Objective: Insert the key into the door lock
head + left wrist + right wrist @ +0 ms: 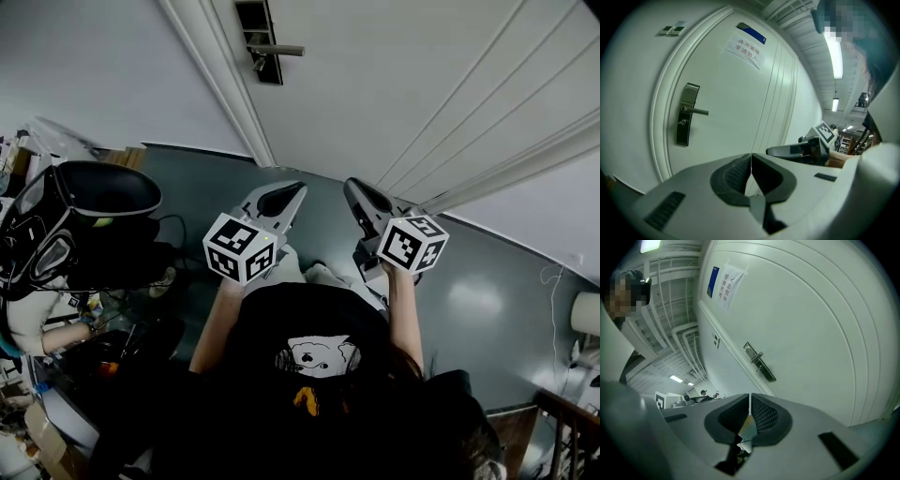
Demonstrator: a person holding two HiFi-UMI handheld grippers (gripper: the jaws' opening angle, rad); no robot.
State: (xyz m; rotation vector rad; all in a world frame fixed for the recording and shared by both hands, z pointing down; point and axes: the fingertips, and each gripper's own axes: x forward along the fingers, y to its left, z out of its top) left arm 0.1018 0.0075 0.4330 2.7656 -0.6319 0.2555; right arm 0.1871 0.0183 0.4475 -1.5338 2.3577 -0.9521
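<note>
Currently the person stands before a closed white door (403,75) with a gripper in each hand, both held at chest level and aimed at the door, side by side and apart.

Left gripper (292,194): its own view shows the dark ribbed pads (736,176) pressed together along one seam. Nothing is seen between them. Its marker cube (241,248) sits at the rear, above the person's forearm (217,323).

Right gripper (354,189): its own view shows the jaws closed. A thin flat tan sliver, which reads as the key (747,423) seen edge on, is pinched low in the seam between the pads. Only that sliver shows; its blade cannot be made out. The head view does not show the key at all. The second marker cube (412,244) sits at the rear of this gripper.

Door lock (261,42): a dark upright plate fixed near the door's edge, just beside the frame (234,94). A straight metal handle (281,50) projects from it across the door face. The keyhole is too small to make out. Both grippers are well apart from the lock and touch neither door nor frame.

Other items: a paper notice (746,49) with a blue strip above it is stuck high on the door. The floor (487,309) is grey-green and glossy.
</note>
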